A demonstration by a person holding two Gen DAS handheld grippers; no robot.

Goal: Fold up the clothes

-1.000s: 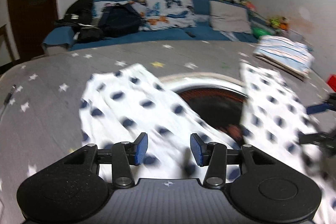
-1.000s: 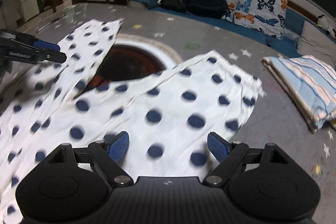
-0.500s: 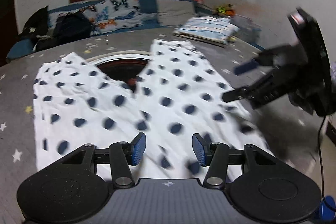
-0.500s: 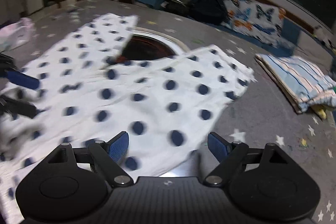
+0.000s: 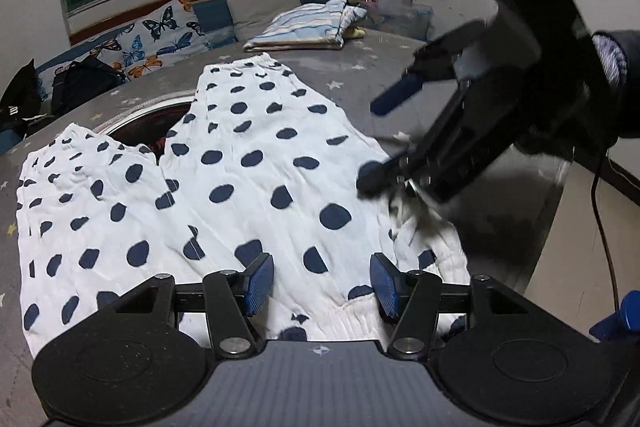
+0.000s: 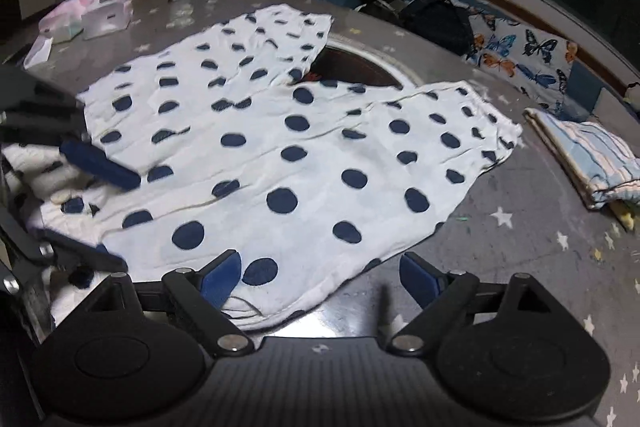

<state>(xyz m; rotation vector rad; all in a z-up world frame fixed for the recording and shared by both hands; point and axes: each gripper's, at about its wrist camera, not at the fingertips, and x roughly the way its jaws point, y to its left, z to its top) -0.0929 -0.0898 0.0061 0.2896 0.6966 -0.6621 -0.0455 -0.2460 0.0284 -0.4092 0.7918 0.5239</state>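
White trousers with dark blue dots (image 5: 256,187) lie spread flat on the grey star-patterned table (image 5: 380,67), legs pointing away in the left wrist view. My left gripper (image 5: 322,285) hovers over the waistband end; its jaws are opening, the cloth lies below them and the pads do not pinch it. My right gripper (image 5: 384,135) hangs over the trousers' right edge, held by a sleeved hand. In the right wrist view the trousers (image 6: 320,155) fill the table. There my right gripper (image 6: 320,277) stands wide over the near hem, still opening, nothing gripped. My left gripper (image 6: 90,211) shows at the left.
A folded blue-striped cloth (image 5: 308,27) (image 6: 592,155) lies at the table's far side. A round dark opening (image 6: 352,67) sits between the trouser legs. A pink-white box (image 6: 104,11) rests far left. The table edge (image 5: 560,187) drops to the floor. Bags and butterfly cushions line the bench behind.
Both views swung from the trouser legs toward the waist end. The right gripper came into the left wrist view. My left jaws spread wider; the cloth lies as before.
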